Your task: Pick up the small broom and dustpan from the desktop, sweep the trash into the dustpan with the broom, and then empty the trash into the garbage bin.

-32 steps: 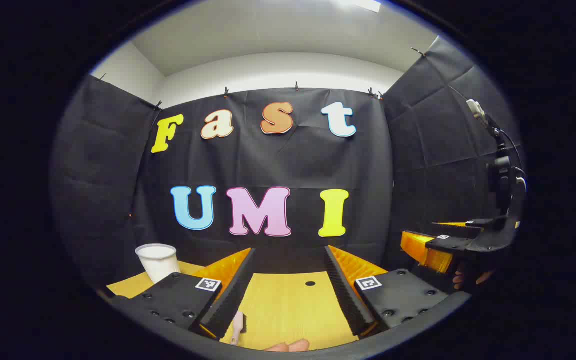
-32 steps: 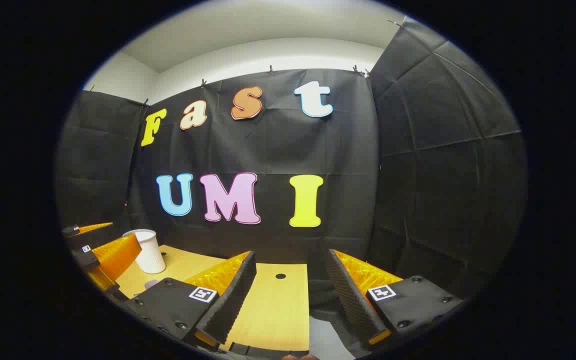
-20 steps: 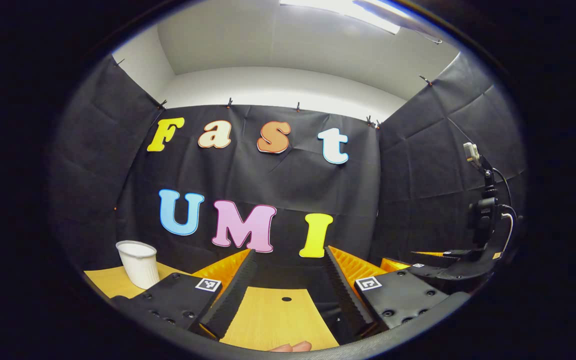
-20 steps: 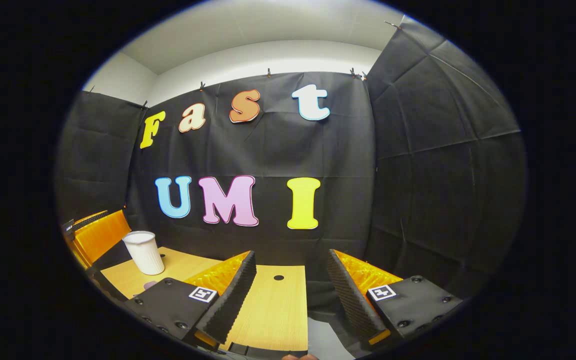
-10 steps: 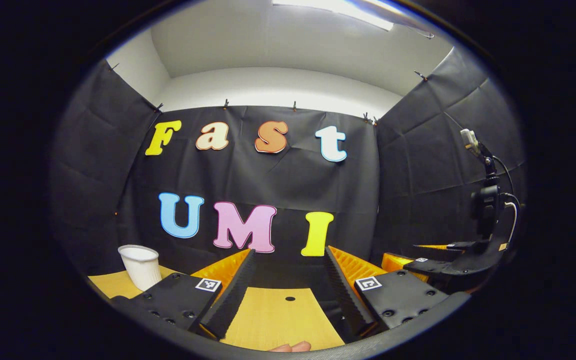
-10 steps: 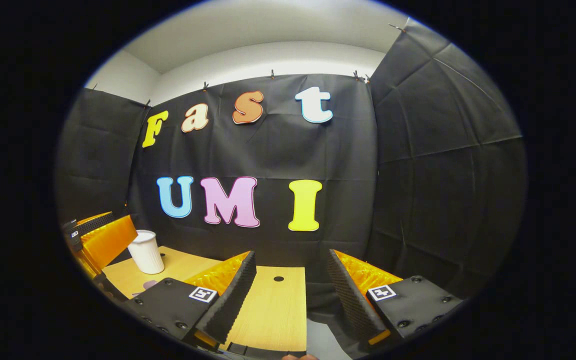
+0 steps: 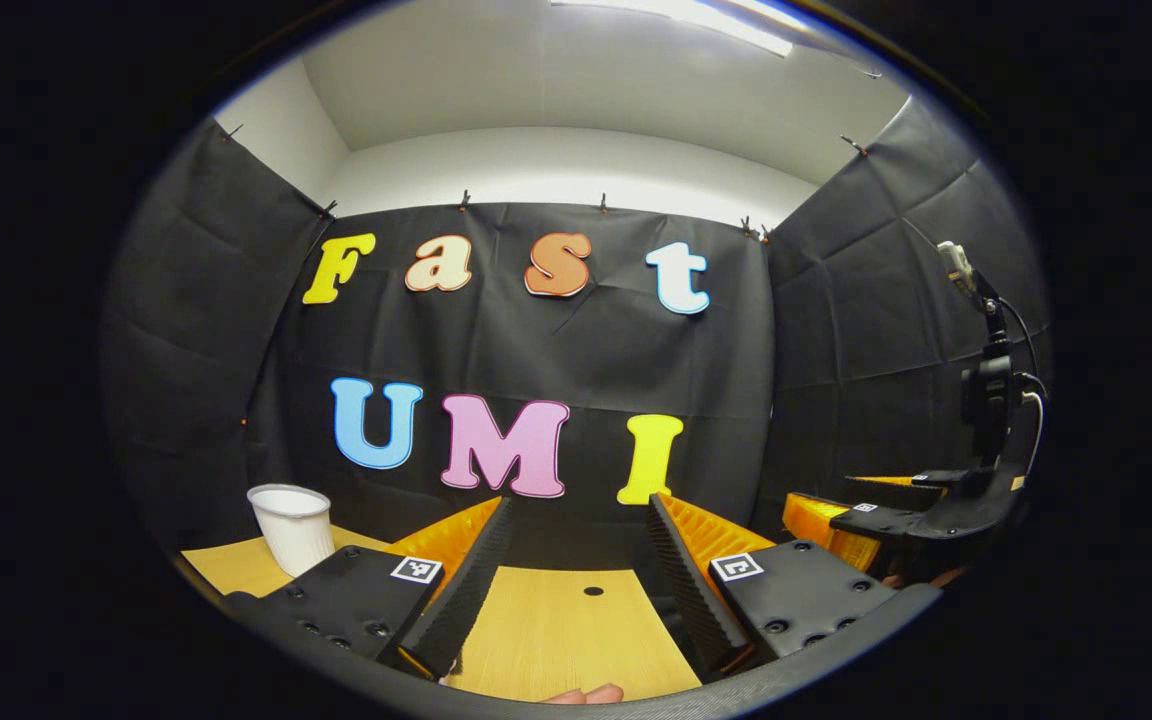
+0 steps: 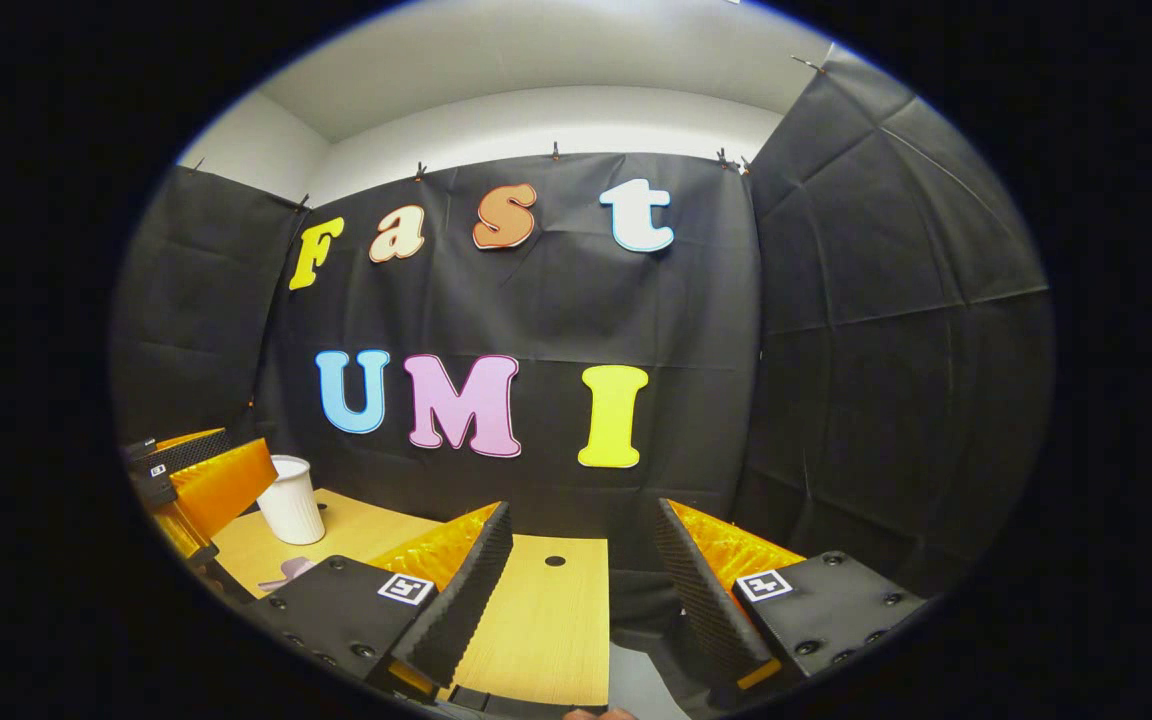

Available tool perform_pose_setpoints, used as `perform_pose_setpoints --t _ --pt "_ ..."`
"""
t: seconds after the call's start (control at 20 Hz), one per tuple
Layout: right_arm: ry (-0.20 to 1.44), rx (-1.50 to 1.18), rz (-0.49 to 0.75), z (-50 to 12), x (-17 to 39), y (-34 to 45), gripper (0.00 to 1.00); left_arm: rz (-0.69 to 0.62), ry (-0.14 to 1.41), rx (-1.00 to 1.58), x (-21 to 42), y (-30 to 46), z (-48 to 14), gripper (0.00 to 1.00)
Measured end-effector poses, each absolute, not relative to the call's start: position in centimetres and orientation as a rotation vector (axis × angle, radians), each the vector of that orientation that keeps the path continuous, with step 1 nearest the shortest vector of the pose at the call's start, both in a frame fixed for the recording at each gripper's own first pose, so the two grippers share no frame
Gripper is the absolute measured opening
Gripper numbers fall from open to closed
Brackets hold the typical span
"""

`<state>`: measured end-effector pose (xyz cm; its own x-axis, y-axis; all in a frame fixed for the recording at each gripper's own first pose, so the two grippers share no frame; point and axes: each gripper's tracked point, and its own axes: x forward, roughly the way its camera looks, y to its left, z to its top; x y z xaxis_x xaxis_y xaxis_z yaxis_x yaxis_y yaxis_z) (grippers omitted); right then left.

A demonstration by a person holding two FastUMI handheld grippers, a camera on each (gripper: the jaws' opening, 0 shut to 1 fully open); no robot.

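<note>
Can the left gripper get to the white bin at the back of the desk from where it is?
Probably yes. The left gripper is open and holds nothing, and the white bin stands upright on the wooden desk ahead of it to its left, with bare desktop and nothing visible between them.

Recording booth, lab type. Black cloth walls [image 8: 866, 300] clipped up at twelve o'clock, white ceiling above. Wooden desktop [image 7: 556, 630] at six o'clock. White garbage bin [image 7: 293, 525] at eight o'clock.
</note>
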<state>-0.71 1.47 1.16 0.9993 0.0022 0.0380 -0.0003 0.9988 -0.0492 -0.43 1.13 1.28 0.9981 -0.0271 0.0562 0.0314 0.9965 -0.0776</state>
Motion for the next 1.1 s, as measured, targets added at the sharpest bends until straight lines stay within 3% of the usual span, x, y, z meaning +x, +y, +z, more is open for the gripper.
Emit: perform_pose_setpoints --t 0.55,0.6,0.7,0.8,0.85,0.95,1.0,1.1 --pt "-0.052 -0.107 -0.041 -0.2 -1.1 8.7 0.94 -0.042 0.000 -0.068 0.3 9.9 -1.1 0.80" --pt "-0.053 -0.105 -0.034 -0.6 -1.0 10.0 0.89 -0.045 0.002 -0.059 0.4 10.9 -1.3 0.80" --pt "-0.037 -0.096 -0.008 -2.1 -0.4 12.4 0.89 -0.041 0.023 -0.032 0.7 12.8 -2.6 0.80" --pt "-0.009 -0.090 0.036 -4.1 1.1 14.9 0.94 -0.018 0.060 -0.016 1.3 14.8 -4.3 0.80" --pt "0.001 -0.088 0.058 -5.2 2.3 16.1 0.89 -0.012 0.080 -0.021 1.7 15.6 -5.2 0.80" --pt "0.112 -0.044 0.129 -9.6 4.9 19.4 0.89 -0.034 0.107 -0.048 2.8 16.7 -7.0 0.80" --pt "0.219 0.017 0.193 -13.0 5.4 22.1 0.94 -0.045 0.133 -0.078 3.6 17.7 -8.0 0.80" --pt "0.467 0.131 0.286 -21.2 7.3 27.7 0.94 0.014 0.306 -0.126 4.8 21.3 -12.7 0.80"
